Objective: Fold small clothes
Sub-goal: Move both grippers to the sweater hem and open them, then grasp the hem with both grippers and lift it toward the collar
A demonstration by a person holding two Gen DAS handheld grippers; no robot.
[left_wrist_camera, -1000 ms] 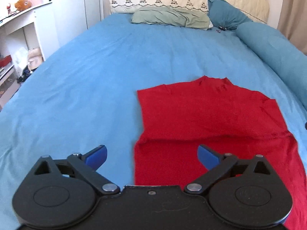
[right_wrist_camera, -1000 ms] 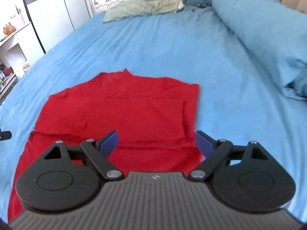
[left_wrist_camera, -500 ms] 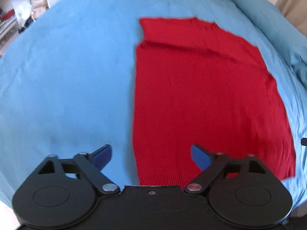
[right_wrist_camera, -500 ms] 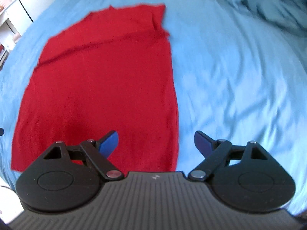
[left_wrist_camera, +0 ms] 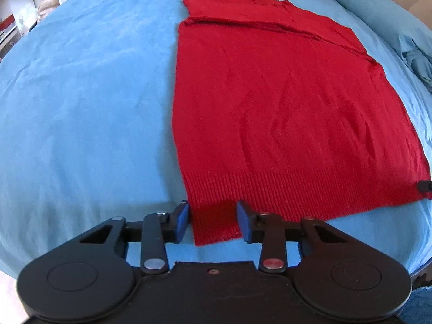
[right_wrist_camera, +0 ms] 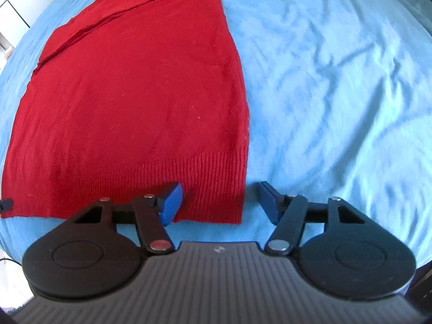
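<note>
A red knit top [left_wrist_camera: 283,102] lies flat on the blue bed sheet [left_wrist_camera: 81,108], its ribbed hem toward me and its far end folded over. My left gripper [left_wrist_camera: 213,220] is open, its jaws straddling the hem's near left corner. In the right wrist view the top [right_wrist_camera: 135,94] fills the left half. My right gripper [right_wrist_camera: 220,202] is open, its jaws straddling the hem's near right corner. Neither gripper holds the cloth.
A rumpled blue duvet [left_wrist_camera: 415,62] lies along the bed's right side. White furniture [left_wrist_camera: 27,13] stands past the left edge. The near bed edge runs just under both grippers. Wrinkled bare sheet [right_wrist_camera: 337,81] lies right of the top.
Both grippers have dropped down and back to the hem's near corners and tilted toward the bed. The jaws have narrowed around the corners, the left more than the right.
</note>
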